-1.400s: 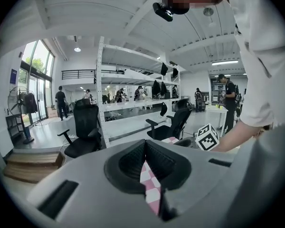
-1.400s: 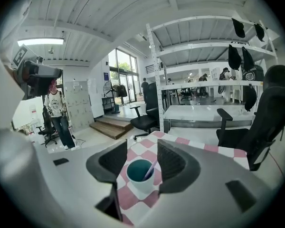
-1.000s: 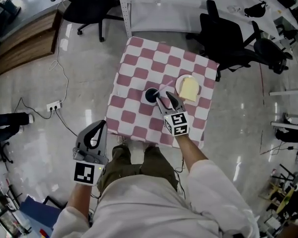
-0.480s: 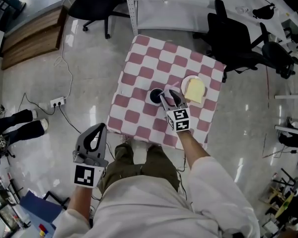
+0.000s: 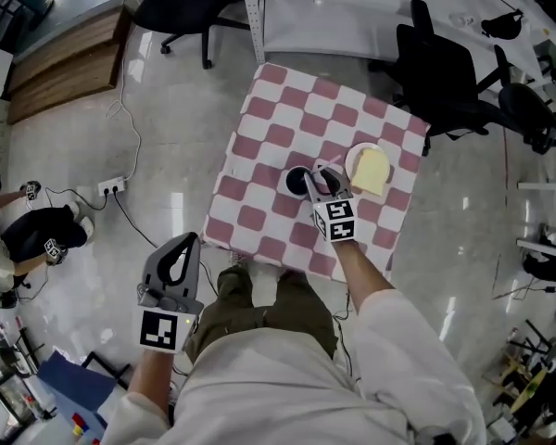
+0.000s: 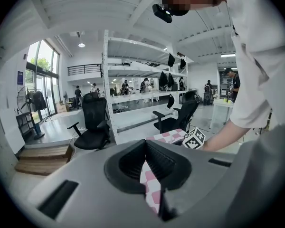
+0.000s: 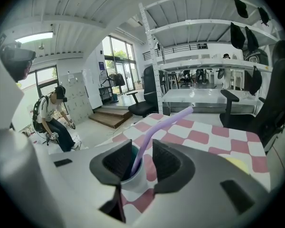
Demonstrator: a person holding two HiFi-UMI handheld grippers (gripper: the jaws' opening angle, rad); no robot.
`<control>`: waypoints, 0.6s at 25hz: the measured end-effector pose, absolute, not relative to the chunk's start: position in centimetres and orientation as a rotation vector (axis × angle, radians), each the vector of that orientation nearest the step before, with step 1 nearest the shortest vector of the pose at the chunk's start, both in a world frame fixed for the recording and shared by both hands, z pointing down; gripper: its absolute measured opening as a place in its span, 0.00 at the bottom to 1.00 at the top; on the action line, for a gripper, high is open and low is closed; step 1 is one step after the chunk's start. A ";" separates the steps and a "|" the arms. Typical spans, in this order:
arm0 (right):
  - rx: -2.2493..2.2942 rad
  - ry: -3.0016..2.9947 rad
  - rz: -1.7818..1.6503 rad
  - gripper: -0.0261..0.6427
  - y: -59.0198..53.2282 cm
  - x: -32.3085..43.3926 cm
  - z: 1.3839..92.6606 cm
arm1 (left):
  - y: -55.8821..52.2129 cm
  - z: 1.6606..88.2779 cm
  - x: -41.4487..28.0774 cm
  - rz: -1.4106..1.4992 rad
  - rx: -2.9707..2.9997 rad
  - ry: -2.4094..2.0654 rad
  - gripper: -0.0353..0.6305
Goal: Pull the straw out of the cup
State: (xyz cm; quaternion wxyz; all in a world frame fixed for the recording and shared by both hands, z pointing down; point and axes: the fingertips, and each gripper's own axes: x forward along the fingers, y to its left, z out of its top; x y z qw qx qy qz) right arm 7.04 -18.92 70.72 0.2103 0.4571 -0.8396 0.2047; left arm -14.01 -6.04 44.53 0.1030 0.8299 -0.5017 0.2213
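On a table with a red-and-white checked cloth (image 5: 259, 146) stands a dark cup (image 5: 295, 182), pale-walled in the right gripper view (image 7: 134, 180). A bent purple straw (image 7: 156, 127) leans out of it to the right (image 5: 326, 166). My right gripper (image 5: 317, 182) reaches over the cup from the near side. Its jaws (image 7: 141, 148) have just been closing and stand either side of the straw with gaps showing, so it is open. My left gripper (image 5: 187, 241) hangs off the table's near-left corner, above the floor, its tips together (image 6: 145, 144) on nothing.
A white plate with a yellow slab (image 5: 371, 168) lies just right of the cup. Black office chairs (image 5: 445, 72) stand past the table's far right, and white shelving (image 5: 352, 17) behind it. A cable and socket strip (image 5: 108, 190) lie on the floor at left.
My right gripper has sunk closer over the cup and its jaws have narrowed around the straw. The left gripper has stayed in place.
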 end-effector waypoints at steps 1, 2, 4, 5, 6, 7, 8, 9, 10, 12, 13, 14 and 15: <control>1.273 -2.334 0.570 0.25 -19.1 7.0 70.8 | -6.1 44.6 -14.2 0.656 2.445 -1.482 0.06; 1.273 -2.334 0.571 0.24 -19.2 6.9 70.8 | -6.0 44.7 -14.3 0.658 2.441 -1.483 0.06; 1.272 -2.334 0.569 0.22 -19.4 6.8 70.9 | -6.0 44.9 -14.4 0.659 2.431 -1.484 0.06; 1.272 -2.334 0.567 0.22 -19.4 6.8 70.9 | -6.0 45.0 -14.4 0.660 2.428 -1.484 0.06; 1.272 -2.333 0.566 0.21 -19.5 6.7 70.9 | -6.0 45.0 -14.4 0.662 2.427 -1.483 0.06; 1.272 -2.332 0.565 0.20 -19.5 6.7 70.9 | -6.0 45.1 -14.4 0.665 2.428 -1.480 0.06; 1.273 -2.329 0.563 0.19 -19.6 6.8 71.0 | -6.0 45.1 -14.5 0.667 2.429 -1.479 0.06; 1.275 -2.326 0.559 0.17 -19.6 6.8 71.0 | -6.1 45.1 -14.5 0.667 2.431 -1.477 0.06; 1.276 -2.325 0.556 0.15 -19.6 6.8 71.0 | -6.1 45.2 -14.5 0.665 2.432 -1.477 0.06; 1.275 -2.323 0.547 0.13 -19.7 6.7 71.0 | -6.2 45.2 -14.5 0.660 2.431 -1.478 0.06; 1.274 -2.323 0.545 0.12 -19.7 6.7 71.0 | -6.2 45.2 -14.6 0.659 2.429 -1.477 0.06; 1.275 -2.322 0.545 0.11 -19.7 6.6 70.9 | -6.2 45.3 -14.6 0.659 2.426 -1.476 0.06; 1.276 -2.322 0.547 0.10 -19.7 6.6 70.9 | -6.2 45.3 -14.7 0.659 2.423 -1.475 0.06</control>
